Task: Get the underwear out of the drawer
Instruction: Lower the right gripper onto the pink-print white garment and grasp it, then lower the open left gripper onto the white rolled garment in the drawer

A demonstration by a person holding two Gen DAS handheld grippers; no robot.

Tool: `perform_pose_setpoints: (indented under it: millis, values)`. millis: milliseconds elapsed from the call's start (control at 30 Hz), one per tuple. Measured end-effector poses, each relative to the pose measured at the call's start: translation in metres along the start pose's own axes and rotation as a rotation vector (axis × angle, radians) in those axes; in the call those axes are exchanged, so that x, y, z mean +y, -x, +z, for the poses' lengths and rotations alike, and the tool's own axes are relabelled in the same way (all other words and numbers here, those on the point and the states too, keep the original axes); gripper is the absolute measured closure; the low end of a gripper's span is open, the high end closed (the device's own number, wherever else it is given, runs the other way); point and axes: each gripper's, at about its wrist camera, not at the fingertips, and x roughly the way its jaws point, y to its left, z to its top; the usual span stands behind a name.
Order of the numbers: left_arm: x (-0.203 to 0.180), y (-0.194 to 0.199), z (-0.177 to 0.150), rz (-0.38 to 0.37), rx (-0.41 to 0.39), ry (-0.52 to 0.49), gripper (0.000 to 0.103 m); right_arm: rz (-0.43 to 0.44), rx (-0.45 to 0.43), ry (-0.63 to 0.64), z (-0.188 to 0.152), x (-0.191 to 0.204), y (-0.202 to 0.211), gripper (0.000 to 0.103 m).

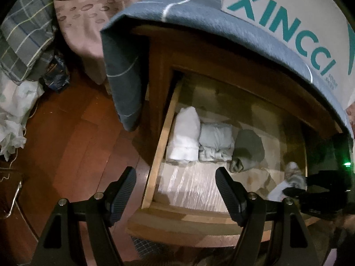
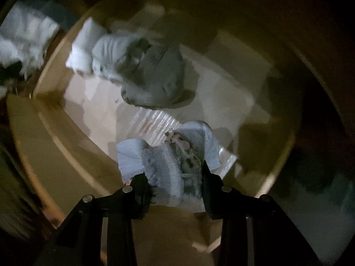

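Big teal letters spell "XINCCI" across a white bag (image 1: 288,17) sitting on top of the blue checked cloth (image 1: 199,15). Tiny print sits beside the last letter, too small to read. Nothing legible in the right wrist view.

One open wooden drawer (image 1: 155,173). Inside it, three rolled garments in a row: one white (image 1: 185,135), one pale grey (image 1: 215,141), one darker grey (image 1: 248,148). A fourth garment, pale blue with a floral patch (image 2: 177,155), sits pinched in the right claw (image 2: 175,190). Two claws in all; the left claw (image 1: 175,190) carries nothing. One blue cloth (image 1: 124,66) draped above.
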Motion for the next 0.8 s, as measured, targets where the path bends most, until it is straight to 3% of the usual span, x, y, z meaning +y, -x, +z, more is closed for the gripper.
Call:
perform_pose_setpoints:
  millis: [233, 433, 533, 800]
  values:
    - [-0.008, -0.011, -0.001, -0.02, 0.064, -0.055, 0.027, 0.091, -0.103, -0.187, -0.023, 0.013, 0.035, 0.068]
    - [-0.022, -0.024, 0.007, -0.008, 0.117, -0.131, 0.027, 0.141, -0.172, -0.35, -0.047, 0.018, 0.028, 0.068]
    - [-0.032, -0.033, 0.012, -0.006, 0.14, -0.176, 0.027, 0.152, -0.227, -0.38, -0.05, 0.015, 0.033, 0.068]
    - [-0.041, -0.067, 0.022, 0.056, 0.224, -0.221, 0.027, 0.154, -0.216, -0.373, -0.048, 0.017, 0.03, 0.068]
